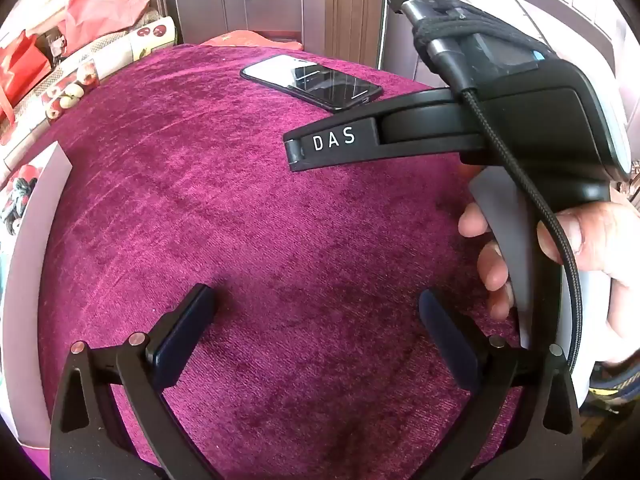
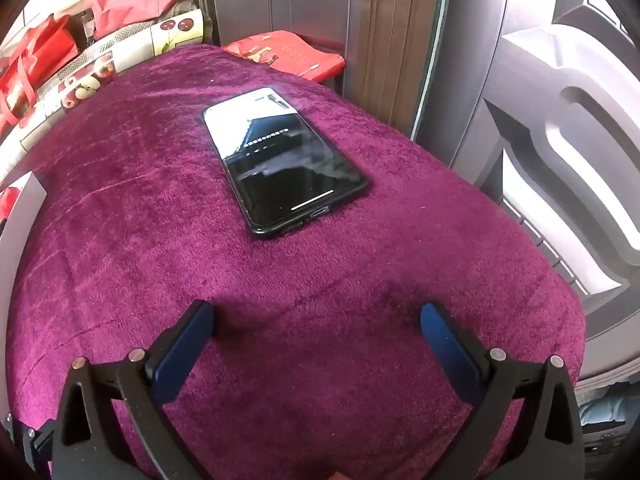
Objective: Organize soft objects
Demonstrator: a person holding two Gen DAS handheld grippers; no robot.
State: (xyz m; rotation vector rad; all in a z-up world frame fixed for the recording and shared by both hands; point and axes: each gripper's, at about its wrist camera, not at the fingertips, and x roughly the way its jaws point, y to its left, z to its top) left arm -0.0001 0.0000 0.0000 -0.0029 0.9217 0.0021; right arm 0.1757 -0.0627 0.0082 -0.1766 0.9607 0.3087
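Note:
A magenta plush cloth (image 1: 224, 208) (image 2: 160, 208) covers the whole surface under both grippers. My left gripper (image 1: 316, 320) hangs open just above the cloth's near part, with nothing between its blue pads. My right gripper (image 2: 316, 320) is also open and empty over the near part of the cloth. In the left wrist view a hand (image 1: 592, 248) at the right holds the right gripper's body, and one black finger (image 1: 332, 144) marked DAS reaches out over the cloth.
A black phone (image 1: 312, 82) (image 2: 286, 160) lies screen up on the far part of the cloth. Red bags (image 2: 36, 64) and a fruit-print cover (image 1: 80, 80) pile up at the left. A flat red item (image 2: 288, 54) sits behind. Panelled doors (image 2: 560, 140) stand behind and to the right.

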